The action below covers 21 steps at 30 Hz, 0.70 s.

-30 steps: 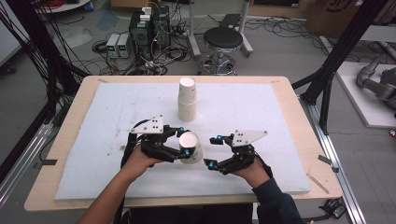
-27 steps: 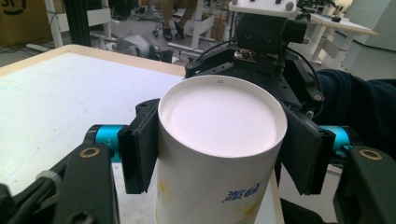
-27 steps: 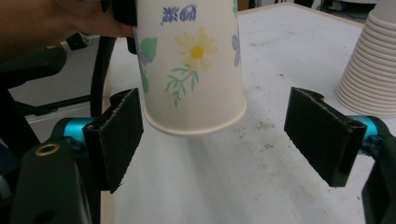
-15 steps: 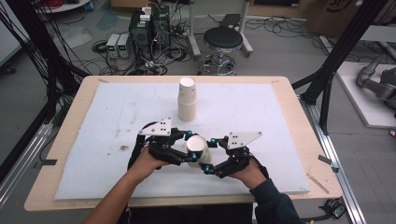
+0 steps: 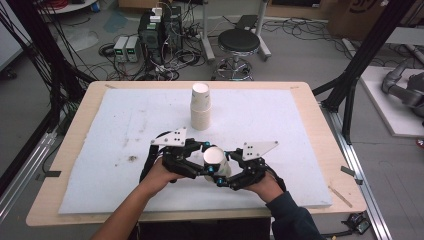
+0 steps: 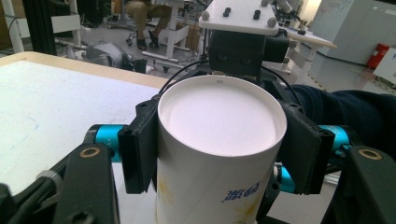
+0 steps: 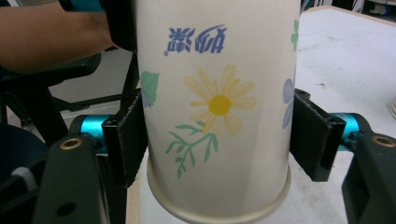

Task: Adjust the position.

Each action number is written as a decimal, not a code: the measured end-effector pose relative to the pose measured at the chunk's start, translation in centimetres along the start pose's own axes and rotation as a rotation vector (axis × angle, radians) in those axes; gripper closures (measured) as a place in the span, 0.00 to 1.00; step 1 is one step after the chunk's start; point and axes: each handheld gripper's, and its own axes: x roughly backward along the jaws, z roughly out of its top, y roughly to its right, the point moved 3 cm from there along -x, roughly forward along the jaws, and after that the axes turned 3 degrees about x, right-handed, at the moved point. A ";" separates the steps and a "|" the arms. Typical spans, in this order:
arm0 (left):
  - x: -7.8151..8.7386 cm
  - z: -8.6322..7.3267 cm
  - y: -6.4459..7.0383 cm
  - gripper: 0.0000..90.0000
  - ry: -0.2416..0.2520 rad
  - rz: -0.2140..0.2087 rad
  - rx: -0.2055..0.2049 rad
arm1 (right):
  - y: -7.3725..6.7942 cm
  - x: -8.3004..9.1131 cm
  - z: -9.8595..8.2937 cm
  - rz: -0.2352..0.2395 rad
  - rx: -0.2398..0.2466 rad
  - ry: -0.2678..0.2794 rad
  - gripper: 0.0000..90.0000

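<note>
From overhead the paper cup [image 5: 216,160] sits wedged between the two hand-held grippers, so most of its wall is hidden. In the left gripper view its lower part runs off the bottom edge, with the printed lettering cut short. In the right gripper view its top is cropped away. The person's forearms leave the high view's bottom edge.

You are working in a robotics lab. Beyond the far edge of the table [image 5: 310,107], tangled cables [image 5: 180,47] and stacked electronics boxes [image 5: 155,30] cover the grey floor beside a stool [image 5: 239,42]. Black frame struts [image 5: 367,55] stand right; a robot arm [image 5: 402,90] lies far right.
</note>
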 end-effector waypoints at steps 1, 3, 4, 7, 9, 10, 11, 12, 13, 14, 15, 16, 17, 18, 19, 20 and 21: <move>0.0 0.0 0.0 0.40 -0.002 -0.001 0.000 | 0.0 0.0 0.0 0.001 0.000 -0.001 0.35; 0.1 0.0 0.0 0.39 -0.010 0.003 -0.012 | 0.0 0.0 0.0 0.002 0.006 -0.005 0.37; 0.1 0.0 0.1 0.39 -0.010 0.013 -0.024 | 0.0 0.1 0.0 0.000 0.010 -0.008 0.38; 0.3 0.2 -0.1 0.18 -0.026 0.067 -0.015 | 0.1 0.1 -0.1 -0.004 0.010 -0.029 0.39; 0.6 0.4 -0.1 0.17 -0.043 0.076 -0.027 | 0.2 0.2 -0.2 -0.009 0.012 -0.045 0.40; 0.7 0.4 0.0 0.17 -0.052 0.077 -0.032 | 0.3 0.2 -0.2 -0.012 0.016 -0.053 0.40; 0.9 0.5 0.0 0.17 -0.061 0.079 -0.036 | 0.4 0.3 -0.2 -0.014 0.016 -0.063 0.40; 1.1 0.6 0.0 0.17 -0.068 0.078 -0.031 | 0.4 0.3 -0.1 -0.016 0.013 -0.072 0.40; 1.2 0.6 -0.1 0.17 -0.077 0.078 -0.033 | 0.4 0.3 -0.1 -0.021 0.020 -0.091 0.41; 1.4 0.7 -0.1 0.17 -0.091 0.084 -0.032 | 0.4 0.2 -0.1 -0.028 0.026 -0.108 0.41; 1.5 0.7 -0.1 0.17 -0.100 0.087 -0.033 | 0.4 0.2 0.0 -0.030 0.041 -0.131 0.41; 1.6 0.8 -0.1 0.17 -0.121 0.093 -0.037 | 0.4 0.1 0.1 -0.028 0.049 -0.142 0.41; 1.7 0.8 -0.1 0.17 -0.135 0.097 -0.042 | 0.4 0.0 0.1 -0.024 0.054 -0.159 0.41; 1.8 0.8 -0.1 0.17 -0.153 0.102 -0.044 | 0.4 -0.1 0.2 -0.022 0.059 -0.172 0.41; 1.8 0.8 0.0 0.17 -0.164 0.097 -0.048 | 0.4 -0.2 0.3 -0.015 0.064 -0.193 0.41; 1.9 0.8 0.0 0.17 -0.174 0.096 -0.049 | 0.4 -0.3 0.3 -0.005 0.070 -0.212 0.41; 1.9 0.8 0.0 0.17 -0.174 0.096 -0.049 | 0.4 -0.4 0.4 -0.006 0.077 -0.226 0.40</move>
